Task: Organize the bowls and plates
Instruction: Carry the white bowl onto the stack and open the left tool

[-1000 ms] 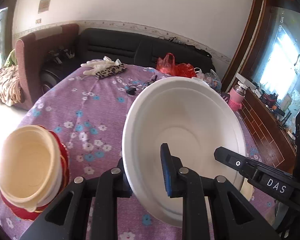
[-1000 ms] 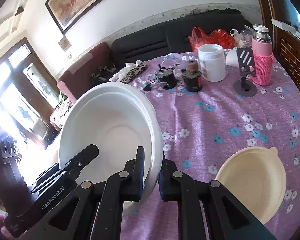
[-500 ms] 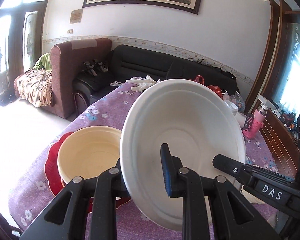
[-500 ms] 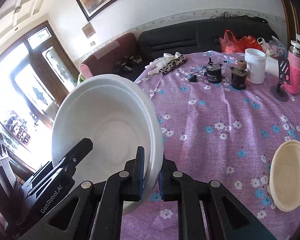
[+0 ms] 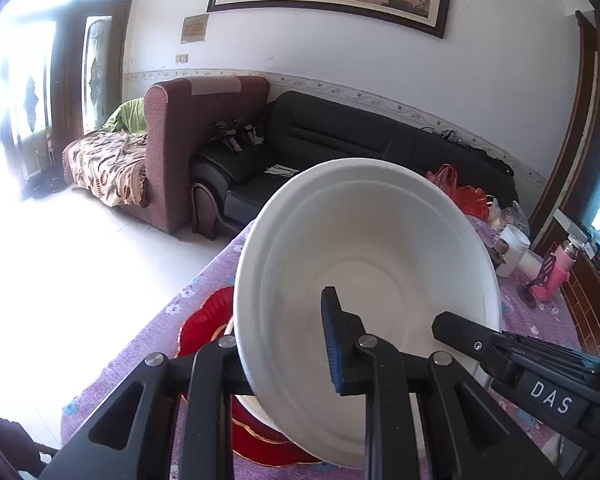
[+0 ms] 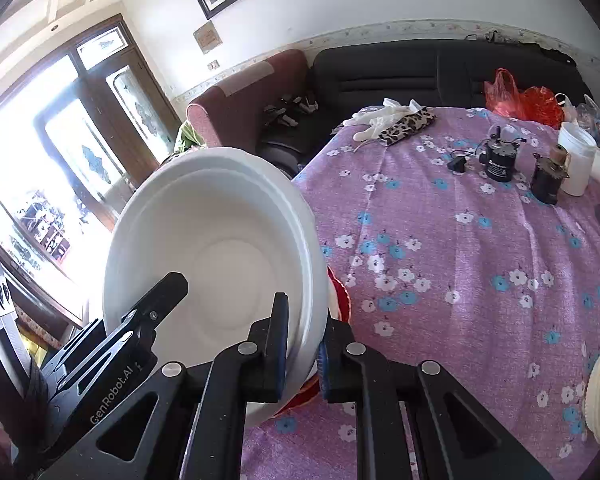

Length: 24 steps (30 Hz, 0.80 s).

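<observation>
Both tools pinch opposite rims of the large white bowl [image 5: 364, 280], left tool [image 5: 288, 344] and right tool [image 6: 303, 344] each clamped on its wall, carrying it tilted above the red plate [image 5: 204, 324] at the tabletop [image 6: 460, 280] edge. To do well: level it, centre it, lower evenly. The cream dish beneath is mostly hidden, perhaps a bowl.

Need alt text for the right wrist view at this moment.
The right gripper is clamped on the rim of a large white plastic bowl, with the left gripper gripping the opposite side, above a red plate at the edge of a purple floral tablecloth. Jars, gloves and a black sofa lie beyond.
</observation>
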Motion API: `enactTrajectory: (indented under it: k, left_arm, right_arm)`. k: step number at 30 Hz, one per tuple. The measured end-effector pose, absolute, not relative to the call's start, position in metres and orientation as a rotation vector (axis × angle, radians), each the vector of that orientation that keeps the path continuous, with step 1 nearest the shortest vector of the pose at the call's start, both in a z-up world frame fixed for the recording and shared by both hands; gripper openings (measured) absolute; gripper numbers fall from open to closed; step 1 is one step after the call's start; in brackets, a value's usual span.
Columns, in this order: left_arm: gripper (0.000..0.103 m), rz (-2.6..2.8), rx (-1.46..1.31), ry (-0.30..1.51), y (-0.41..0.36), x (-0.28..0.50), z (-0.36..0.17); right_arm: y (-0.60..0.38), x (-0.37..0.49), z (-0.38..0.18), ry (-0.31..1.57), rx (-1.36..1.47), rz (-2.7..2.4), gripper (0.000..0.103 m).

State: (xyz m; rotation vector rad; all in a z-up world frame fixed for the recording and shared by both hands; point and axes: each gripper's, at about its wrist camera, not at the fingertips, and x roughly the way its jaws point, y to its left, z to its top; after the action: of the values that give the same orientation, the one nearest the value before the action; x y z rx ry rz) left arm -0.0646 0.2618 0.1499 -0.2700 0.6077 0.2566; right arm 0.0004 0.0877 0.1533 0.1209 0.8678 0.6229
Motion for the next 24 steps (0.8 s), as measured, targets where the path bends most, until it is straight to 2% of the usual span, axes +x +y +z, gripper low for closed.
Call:
enactTrajectory:
  k: [10, 13, 17, 24]
  left_arm:
    - [0.022, 0.353, -0.189, 0.671, 0.278, -0.048, 0.127]
    - [0.025, 0.361, -0.198, 0.694, 0.284, -0.044, 0.121]
    - [0.039, 0.381, -0.251, 0.698, 0.298, -0.048, 0.117]
    - [0.048, 0.406, -0.280, 0.653, 0.304, -0.060, 0.125]
  right_arm:
    - [0.129, 0.023, 0.118, 0.978, 0.098, 0.633, 0.015]
    - [0.132, 0.026, 0.111, 0.992, 0.088, 0.629, 0.015]
    - [0.134, 0.028, 0.101, 1.010, 0.061, 0.591, 0.015]
    - [0.138, 0.028, 0.102, 0.970, 0.021, 0.555, 0.015]
